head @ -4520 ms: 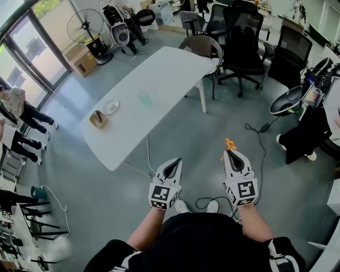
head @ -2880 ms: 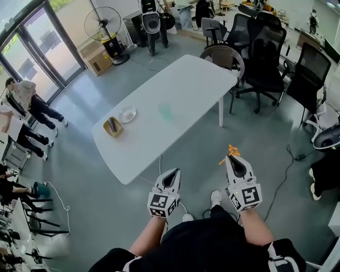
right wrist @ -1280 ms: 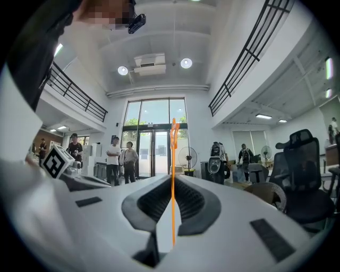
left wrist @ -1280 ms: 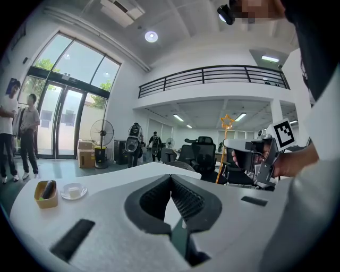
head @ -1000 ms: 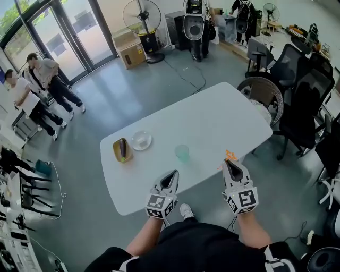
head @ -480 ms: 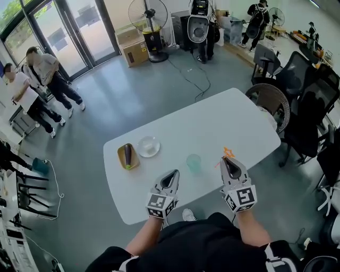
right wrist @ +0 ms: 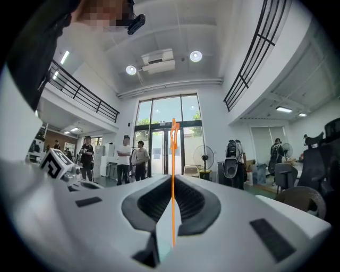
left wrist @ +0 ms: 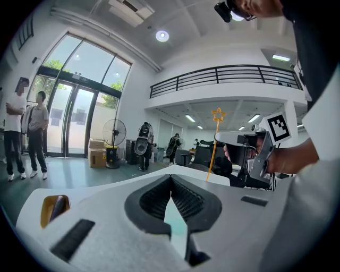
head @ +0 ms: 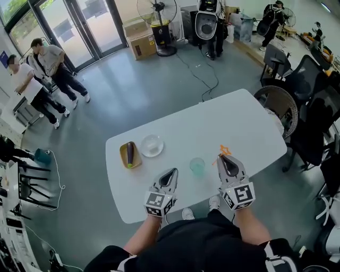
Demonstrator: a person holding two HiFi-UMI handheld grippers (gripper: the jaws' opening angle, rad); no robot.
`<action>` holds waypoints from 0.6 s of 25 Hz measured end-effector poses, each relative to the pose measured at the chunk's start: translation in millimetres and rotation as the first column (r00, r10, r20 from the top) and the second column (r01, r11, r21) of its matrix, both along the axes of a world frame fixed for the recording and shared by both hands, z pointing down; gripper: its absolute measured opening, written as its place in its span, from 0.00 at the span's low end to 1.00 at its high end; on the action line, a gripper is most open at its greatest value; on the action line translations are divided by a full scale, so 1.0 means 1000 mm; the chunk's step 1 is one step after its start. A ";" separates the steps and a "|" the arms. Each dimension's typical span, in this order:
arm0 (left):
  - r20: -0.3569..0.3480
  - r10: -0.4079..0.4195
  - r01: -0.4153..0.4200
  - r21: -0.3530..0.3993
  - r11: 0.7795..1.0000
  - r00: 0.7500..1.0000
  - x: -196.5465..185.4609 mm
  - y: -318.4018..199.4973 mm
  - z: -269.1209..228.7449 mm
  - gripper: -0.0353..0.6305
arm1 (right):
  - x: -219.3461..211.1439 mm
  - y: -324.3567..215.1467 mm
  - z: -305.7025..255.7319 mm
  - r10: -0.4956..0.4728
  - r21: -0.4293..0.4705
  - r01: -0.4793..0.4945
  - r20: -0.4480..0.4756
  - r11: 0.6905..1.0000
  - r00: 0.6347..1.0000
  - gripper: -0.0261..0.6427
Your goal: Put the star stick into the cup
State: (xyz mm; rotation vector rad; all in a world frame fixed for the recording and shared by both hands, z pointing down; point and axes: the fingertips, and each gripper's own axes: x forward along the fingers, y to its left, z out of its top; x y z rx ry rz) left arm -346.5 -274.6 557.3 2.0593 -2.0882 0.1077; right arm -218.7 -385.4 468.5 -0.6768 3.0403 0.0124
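The orange star stick (head: 224, 150) stands up from my right gripper (head: 223, 159), which is shut on its thin shaft (right wrist: 172, 180); the star (right wrist: 173, 130) points up past the jaw tips. The pale green cup (head: 197, 166) stands upright on the white table (head: 212, 125), near its front edge, just left of the right gripper. My left gripper (head: 169, 176) hovers over the table's near edge with its jaws shut and nothing between them. In the left gripper view the star stick (left wrist: 217, 115) and the right gripper (left wrist: 239, 139) show at the right.
A small tray with an eggplant (head: 129, 154) and a clear dish (head: 151, 145) sit on the table's left part. A wicker chair (head: 278, 101) and office chairs stand at the right. Two people (head: 45, 66) stand by the glass doors; a fan (head: 158, 10) and a box (head: 140, 33) are behind.
The table has come nearer in the head view. Both grippers, earlier short of it, now reach over its near edge beside the cup. The stick stays gripped.
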 end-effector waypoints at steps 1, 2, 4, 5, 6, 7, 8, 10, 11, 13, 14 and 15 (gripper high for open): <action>0.001 -0.012 0.012 -0.001 1.000 1.000 -0.002 -0.002 0.000 0.06 | -0.003 -0.003 0.002 -0.014 -0.002 0.014 -0.004 1.000 1.000 0.07; 0.001 -0.024 0.024 -0.003 1.000 1.000 -0.004 -0.003 0.001 0.06 | -0.006 -0.006 0.004 -0.029 -0.002 0.029 -0.009 1.000 1.000 0.07; 0.000 -0.047 0.047 -0.008 0.999 0.999 -0.008 -0.006 0.003 0.06 | -0.014 -0.011 0.008 -0.059 0.001 0.059 -0.016 0.998 0.998 0.07; -0.001 -0.057 0.057 -0.011 0.998 0.998 -0.010 -0.008 0.004 0.06 | -0.018 -0.014 0.009 -0.075 0.003 0.075 -0.018 0.997 0.997 0.07; -0.002 -0.068 0.068 -0.013 0.998 0.998 -0.013 -0.009 0.005 0.06 | -0.023 -0.015 0.010 -0.089 0.001 0.089 -0.019 0.996 0.996 0.07; -0.002 -0.079 0.079 -0.018 0.997 0.997 -0.015 -0.010 0.007 0.06 | -0.027 -0.017 0.011 -0.103 -0.007 0.103 -0.019 0.995 0.995 0.07; -0.002 -0.092 0.092 -0.022 0.996 0.996 -0.018 -0.011 0.008 0.06 | -0.031 -0.018 0.013 -0.116 -0.020 0.116 -0.017 0.993 0.993 0.07; -0.005 -0.119 0.119 -0.032 0.992 0.993 -0.021 -0.014 0.013 0.06 | -0.037 -0.022 0.020 -0.144 -0.049 0.143 -0.017 0.989 0.989 0.07; -0.007 -0.134 0.133 -0.036 0.990 0.991 -0.021 -0.016 0.015 0.06 | -0.040 -0.025 0.025 -0.158 -0.062 0.157 -0.019 0.986 0.987 0.07; -0.010 -0.159 0.158 -0.048 0.986 0.987 -0.019 -0.018 0.022 0.06 | -0.044 -0.029 0.034 -0.190 -0.080 0.188 -0.024 0.979 0.981 0.07; -0.012 -0.170 0.169 -0.055 0.984 0.985 -0.018 -0.018 0.025 0.06 | -0.047 -0.030 0.038 -0.208 -0.085 0.205 -0.027 0.975 0.978 0.07; -0.015 -0.179 0.178 -0.063 0.982 0.984 -0.017 -0.016 0.028 0.06 | -0.050 -0.029 0.042 -0.226 -0.089 0.223 -0.031 0.971 0.974 0.07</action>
